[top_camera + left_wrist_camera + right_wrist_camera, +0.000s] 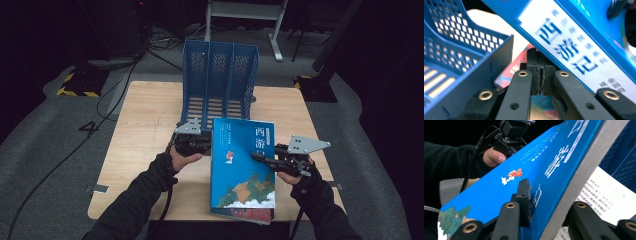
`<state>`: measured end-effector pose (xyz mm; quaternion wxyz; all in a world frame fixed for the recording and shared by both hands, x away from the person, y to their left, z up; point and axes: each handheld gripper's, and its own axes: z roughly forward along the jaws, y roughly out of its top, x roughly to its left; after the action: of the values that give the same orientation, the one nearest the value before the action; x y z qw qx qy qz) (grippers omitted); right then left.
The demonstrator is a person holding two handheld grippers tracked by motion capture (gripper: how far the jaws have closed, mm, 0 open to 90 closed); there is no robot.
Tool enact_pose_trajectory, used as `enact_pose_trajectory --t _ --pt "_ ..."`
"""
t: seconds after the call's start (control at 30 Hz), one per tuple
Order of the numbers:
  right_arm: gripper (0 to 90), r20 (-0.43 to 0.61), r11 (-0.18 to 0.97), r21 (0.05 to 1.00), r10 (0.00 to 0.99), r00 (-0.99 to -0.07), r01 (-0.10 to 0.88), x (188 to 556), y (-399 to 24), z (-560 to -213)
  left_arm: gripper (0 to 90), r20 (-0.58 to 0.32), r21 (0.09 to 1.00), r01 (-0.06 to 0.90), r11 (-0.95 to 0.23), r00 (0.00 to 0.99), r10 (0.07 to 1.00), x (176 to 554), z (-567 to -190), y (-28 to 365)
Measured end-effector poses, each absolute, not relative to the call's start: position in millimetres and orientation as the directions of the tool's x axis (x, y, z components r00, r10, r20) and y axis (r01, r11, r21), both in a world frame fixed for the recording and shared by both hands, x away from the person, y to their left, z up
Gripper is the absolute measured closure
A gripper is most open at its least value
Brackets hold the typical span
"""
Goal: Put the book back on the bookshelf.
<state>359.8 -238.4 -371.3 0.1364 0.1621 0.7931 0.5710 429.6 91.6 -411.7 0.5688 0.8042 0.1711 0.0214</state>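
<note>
A blue book (242,165) with a white title label is held tilted above the table between my two grippers. My right gripper (262,159) grips its right edge: in the right gripper view (551,212) one jaw presses on the blue cover (499,195) and the other sits under the grey page block. My left gripper (209,145) is at the book's left edge. In the left gripper view (541,72) its pads meet with nothing visible between them, and their tips reach the book's spine (574,45).
A blue mesh file rack (220,75) stands on the wooden table (145,125) just behind the book, close to my left gripper (461,62). A second book with a red cover (250,214) lies under the blue one. Printed white pages (604,195) lie below.
</note>
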Motion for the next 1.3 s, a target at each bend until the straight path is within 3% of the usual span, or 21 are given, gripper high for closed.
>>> enact_pose_trajectory --t 0.67,1.1,1.3 --pt "77.5 -0.181 0.281 0.958 0.462 -0.868 -0.050 354 -242 -355 89.8 -0.084 0.950 0.167 -0.262 0.949 0.303 443 -357 84" --pt "80.1 -0.293 0.286 0.943 0.473 -0.831 -0.169 338 -241 -352 89.7 0.021 0.959 0.063 -0.277 0.956 0.291 425 -334 85" --pt "80.5 -0.332 0.300 0.931 0.452 -0.828 -0.209 323 -240 -354 85.5 0.045 0.966 0.030 -0.258 0.959 0.281 410 -333 90"
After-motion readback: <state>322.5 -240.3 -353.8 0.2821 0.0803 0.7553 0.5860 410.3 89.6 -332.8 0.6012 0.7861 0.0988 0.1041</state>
